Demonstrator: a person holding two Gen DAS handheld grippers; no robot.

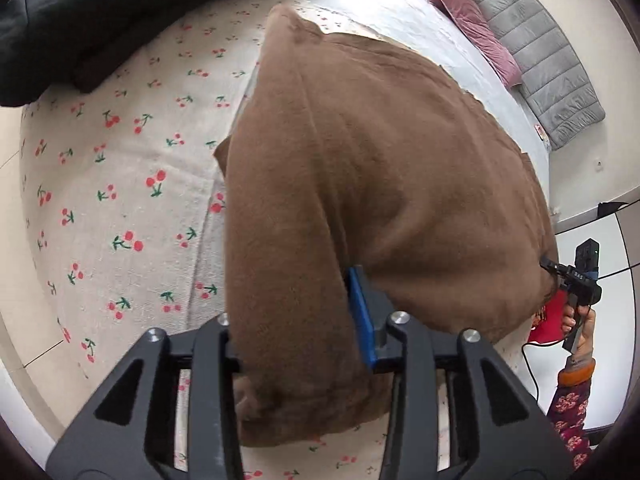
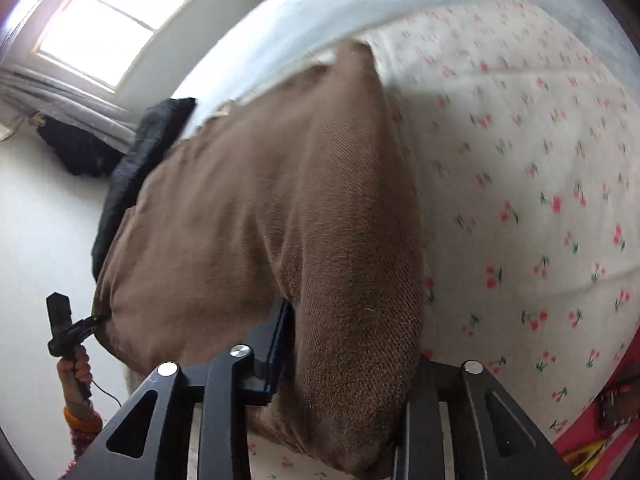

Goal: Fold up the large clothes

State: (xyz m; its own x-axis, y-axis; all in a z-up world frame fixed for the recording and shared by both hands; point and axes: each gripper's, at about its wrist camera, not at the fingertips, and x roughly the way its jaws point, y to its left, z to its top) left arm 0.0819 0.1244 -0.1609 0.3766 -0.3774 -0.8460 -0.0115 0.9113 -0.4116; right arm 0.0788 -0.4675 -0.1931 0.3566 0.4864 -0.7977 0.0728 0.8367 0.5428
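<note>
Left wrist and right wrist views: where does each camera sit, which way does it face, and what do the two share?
Left wrist: rides on the left gripper, looking along its fingers over the brown garment clamped there, across the cherry-print sheet; the right gripper and its hand show at far right.
Right wrist: rides on the right gripper, facing the same garment toward the window; the left gripper and hand show at lower left.
Shared: garment, sheet, black clothing, and each sees the other gripper.
</note>
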